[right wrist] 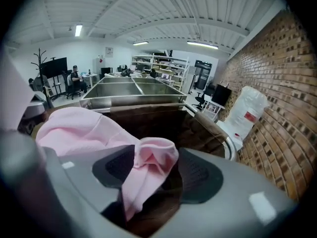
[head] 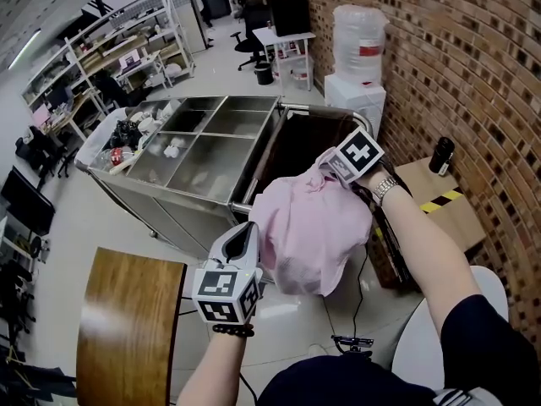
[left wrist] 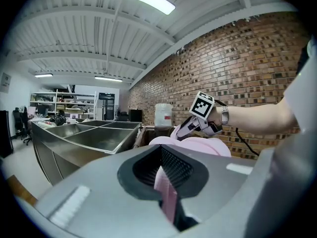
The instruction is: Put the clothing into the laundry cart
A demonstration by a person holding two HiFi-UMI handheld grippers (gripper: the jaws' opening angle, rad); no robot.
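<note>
Pink garment (head: 308,231) hung between two grippers at the laundry cart (head: 292,146).
Left gripper (left wrist: 166,182) pinches a fold; right gripper (right wrist: 158,175) stands spread, cloth lying loose between its jaws at the cart's near rim. Dropping-in step, I judge: next the left must reach over the rim and let go. No writing is readable (the red label on the jug (head: 359,41) is too small).

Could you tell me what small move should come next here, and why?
Probably carry the left claw forward over the laundry cart before releasing. It clamps the pink garment with the cart seen ahead of it, seemingly short of the rim; the right claw, above the opening, is open with cloth only draped in it.
</note>
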